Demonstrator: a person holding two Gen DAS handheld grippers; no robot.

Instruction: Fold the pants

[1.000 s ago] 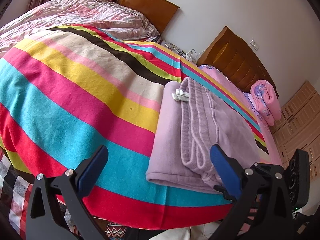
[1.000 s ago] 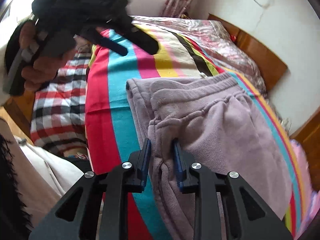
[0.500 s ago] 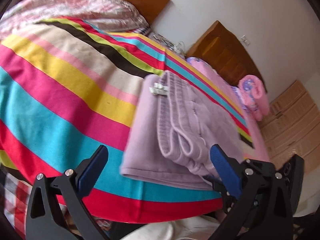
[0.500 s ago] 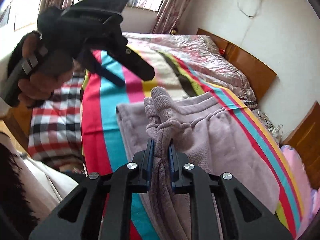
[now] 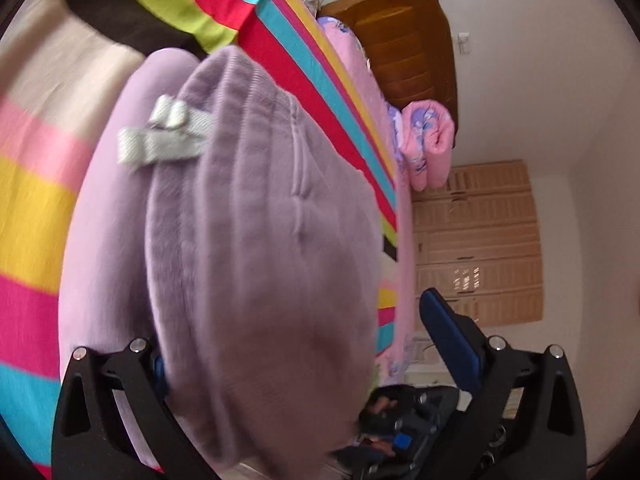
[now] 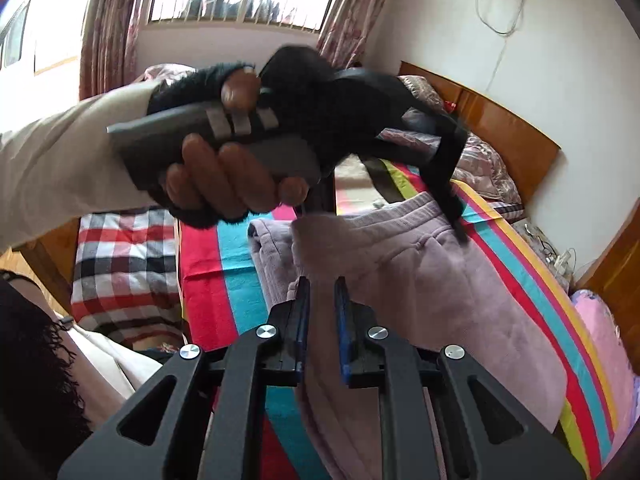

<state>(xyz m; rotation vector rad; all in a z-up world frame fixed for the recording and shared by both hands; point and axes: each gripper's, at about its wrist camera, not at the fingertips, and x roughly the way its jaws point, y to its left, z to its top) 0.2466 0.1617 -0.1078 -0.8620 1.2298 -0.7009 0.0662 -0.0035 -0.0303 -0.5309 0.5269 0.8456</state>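
Between the right gripper's (image 6: 322, 320) pads, the pants (image 6: 420, 276) hang pinched.

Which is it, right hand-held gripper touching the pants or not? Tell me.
Touching. The right wrist view shows the right hand-held gripper with its jaws closed on a fold of the lilac pants.

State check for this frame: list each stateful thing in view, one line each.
pants: folded over on the striped bed cover, near edge lifted
right gripper: shut on pants; jaws have just been opening slightly, cloth pinched between them
left gripper: open, jaws wide either side of the pants fold, pads not pressing
pink quilt: rolled, on the far bed
curtains: drawn aside
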